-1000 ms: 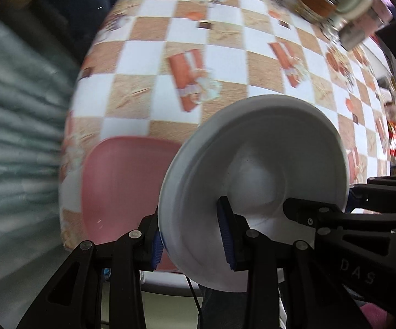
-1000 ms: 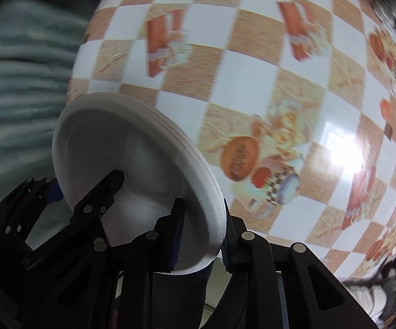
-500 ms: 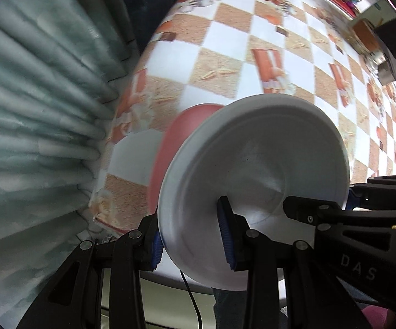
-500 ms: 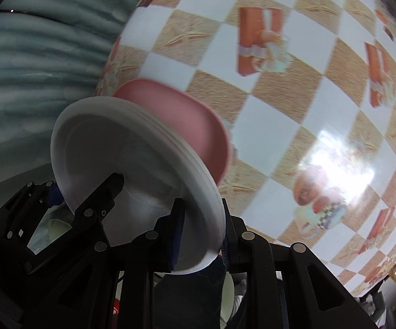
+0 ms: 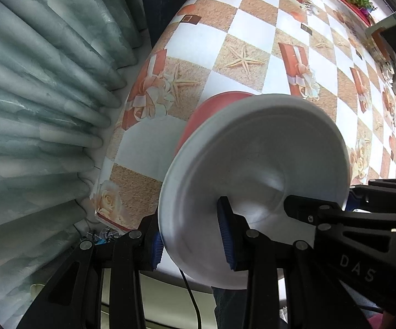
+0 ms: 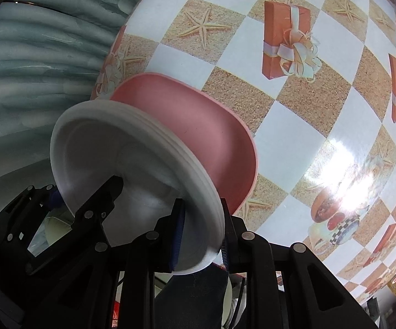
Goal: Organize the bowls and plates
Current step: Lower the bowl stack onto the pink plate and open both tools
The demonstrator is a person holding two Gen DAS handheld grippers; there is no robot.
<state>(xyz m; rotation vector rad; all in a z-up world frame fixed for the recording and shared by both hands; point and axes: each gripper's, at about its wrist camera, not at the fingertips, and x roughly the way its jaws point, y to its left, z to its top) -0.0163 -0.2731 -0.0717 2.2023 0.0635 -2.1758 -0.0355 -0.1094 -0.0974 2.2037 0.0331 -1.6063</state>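
At frame centre, left gripper (image 5: 191, 237) and right gripper (image 6: 199, 233) both pinch a white plate's (image 5: 252, 170) rim above a pink plate (image 6: 206, 142).

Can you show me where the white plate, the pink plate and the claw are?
Round white foam plate (image 5: 255, 164): left wrist view, on its smooth underside.
Pink plastic plate (image 6: 198, 137): right wrist view, on its flat inner face.
Right claw (image 6: 200, 230): right wrist view, between its fingertips, clamped on the white plate's rim.

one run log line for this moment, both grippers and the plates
left gripper: shut on white foam plate rim | right gripper: shut on opposite rim | pink plastic plate: on checkered tablecloth, behind white plate
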